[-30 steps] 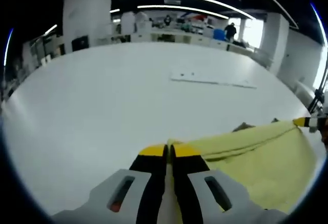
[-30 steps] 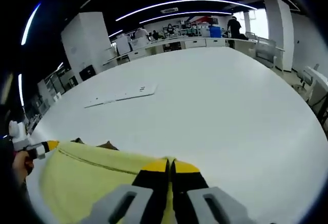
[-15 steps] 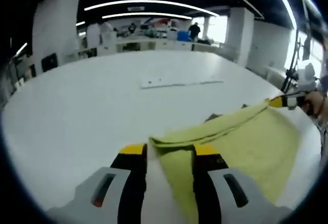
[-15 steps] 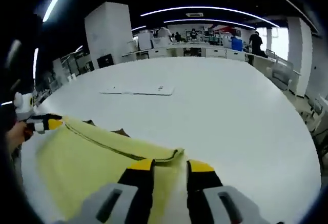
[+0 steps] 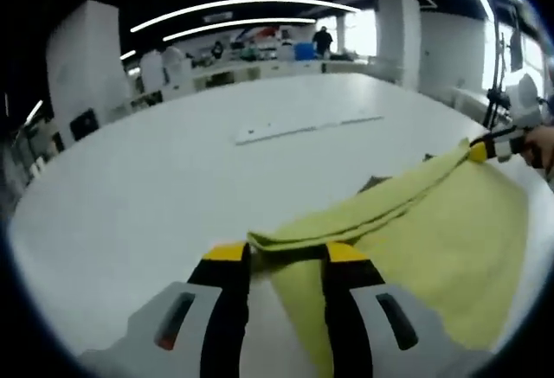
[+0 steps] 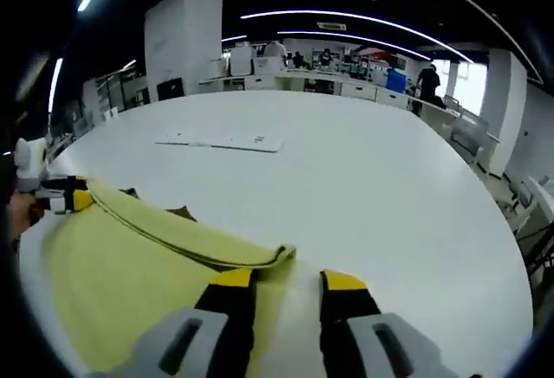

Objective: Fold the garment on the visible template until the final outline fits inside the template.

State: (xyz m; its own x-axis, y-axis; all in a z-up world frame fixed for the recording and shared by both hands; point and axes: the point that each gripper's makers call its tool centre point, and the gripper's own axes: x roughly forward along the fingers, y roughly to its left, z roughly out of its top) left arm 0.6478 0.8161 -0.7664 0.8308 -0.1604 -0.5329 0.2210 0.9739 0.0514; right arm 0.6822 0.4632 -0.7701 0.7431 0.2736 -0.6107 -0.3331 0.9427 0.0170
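A pale yellow garment [image 5: 415,222] lies folded on the white table [image 5: 147,170], its doubled edge running from one gripper to the other. My left gripper [image 5: 286,255] stands open just short of the fold's near corner, with cloth lying below the gap. My right gripper [image 6: 288,280] is open too, its yellow tips either side of the fold's other corner [image 6: 277,257]. In the left gripper view the right gripper [image 5: 495,144] shows at the far end of the fold. The garment [image 6: 130,265] spreads left in the right gripper view, where the left gripper [image 6: 65,198] shows.
A flat white sheet [image 5: 307,127] lies further out on the table, also seen as a flat white sheet [image 6: 221,142]. A small dark patch [image 5: 374,183] peeks out behind the fold. Hands [image 5: 541,140] hold the grippers. Benches and a person stand at the far wall.
One second ago both grippers were shut on the garment's edge. Both have opened and let it go, and the fold now rests on the table. Both views have shifted a little.
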